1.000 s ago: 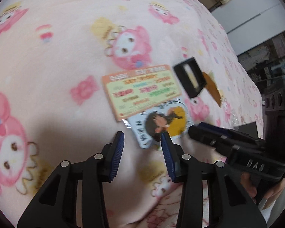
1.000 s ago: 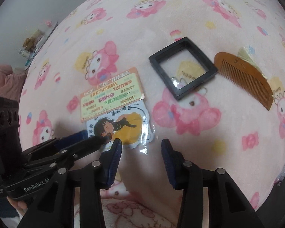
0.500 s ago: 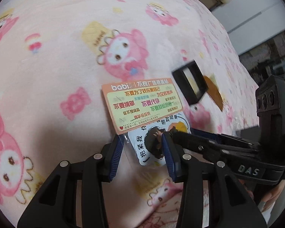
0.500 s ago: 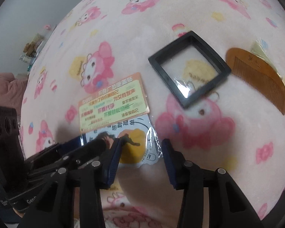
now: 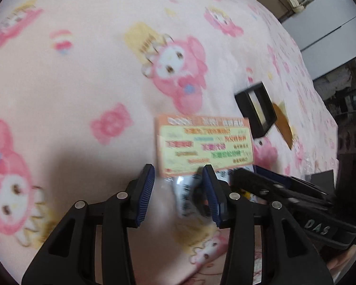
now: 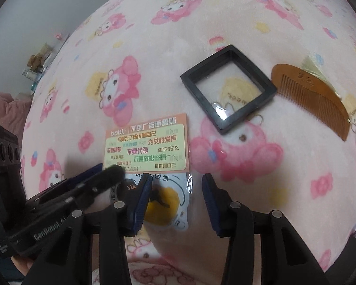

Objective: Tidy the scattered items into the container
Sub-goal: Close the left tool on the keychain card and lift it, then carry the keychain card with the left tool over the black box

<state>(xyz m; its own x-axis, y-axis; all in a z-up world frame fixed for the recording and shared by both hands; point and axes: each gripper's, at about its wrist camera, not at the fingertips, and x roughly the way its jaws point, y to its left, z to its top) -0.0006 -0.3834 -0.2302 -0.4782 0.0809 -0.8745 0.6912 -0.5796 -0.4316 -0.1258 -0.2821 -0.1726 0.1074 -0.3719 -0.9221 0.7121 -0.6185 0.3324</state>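
Note:
A cartoon sticker in a clear sleeve (image 6: 165,198) lies flat on the pink blanket, partly tucked under an orange card (image 6: 147,147) with green print. My left gripper (image 5: 179,190) hovers over the sticker's (image 5: 187,197) left end. Its jaws are closing, the sleeve lies between them, and the pads do not press on it. My right gripper (image 6: 176,197) stands open over the sticker's right half and comes in from the other side (image 5: 273,190). The left gripper's blurred fingertip (image 6: 111,173) reaches the card's lower edge. The card (image 5: 204,144) is blurred in the left wrist view.
A black square frame box (image 6: 227,90) with a clear window lies beyond the card, with a wooden comb (image 6: 313,97) to its right. Both show again as frame (image 5: 256,109) and comb (image 5: 283,125). A dark box corner (image 5: 320,178) sits behind the right gripper. The blanket (image 6: 249,23) falls away at its edges.
Both grippers have closed in on the sticker, which now lies between each pair of fingers. In the left wrist view the card and sticker have slid right and nearer.

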